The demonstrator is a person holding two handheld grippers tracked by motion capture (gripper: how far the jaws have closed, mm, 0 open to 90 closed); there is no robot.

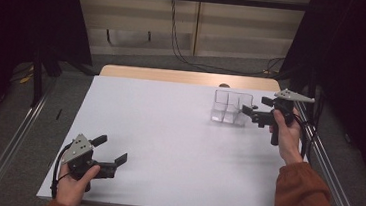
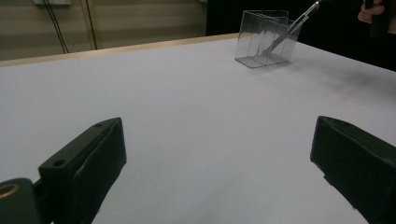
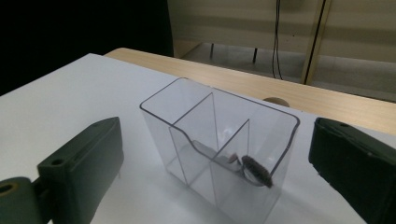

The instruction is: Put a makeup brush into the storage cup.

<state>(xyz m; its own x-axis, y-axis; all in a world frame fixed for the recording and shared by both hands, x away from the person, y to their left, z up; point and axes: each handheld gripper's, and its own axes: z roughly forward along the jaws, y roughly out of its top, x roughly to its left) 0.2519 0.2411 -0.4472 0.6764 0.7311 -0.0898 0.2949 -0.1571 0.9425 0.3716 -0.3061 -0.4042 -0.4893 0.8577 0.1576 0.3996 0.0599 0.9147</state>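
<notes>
Clear plastic organizer (image 1: 231,107) is what we're watching, standing upright on the far right part of the white tabletop (image 1: 167,142), close to its far edge where a wooden strip (image 1: 188,77) runs along the back. We can see thin walls dividing it into compartments. From the right gripper view, a metal utensil (image 3: 243,165) lies slanted inside one of the nearer compartments, its dark bristly-looking end low against the front wall; we can't tell exactly what kind of tool it is. From the left gripper view, its slim handle (image 2: 299,21) pokes up and out over the organizer's rim.

Right claw (image 1: 254,114) sits just beside the organizer, level with it and pointing at its side. Its jaws are spread wide, and we see nothing between them; the organizer stands a little ahead of the tips, not touched. The hand (image 1: 283,134) grips the handle from behind, an orange sleeve (image 1: 303,199) trailing back toward us.

Left claw (image 1: 111,151) rests low at the near left corner of the tabletop, well apart from the organizer. Its jaws are spread too, with bare white surface between them.
</notes>
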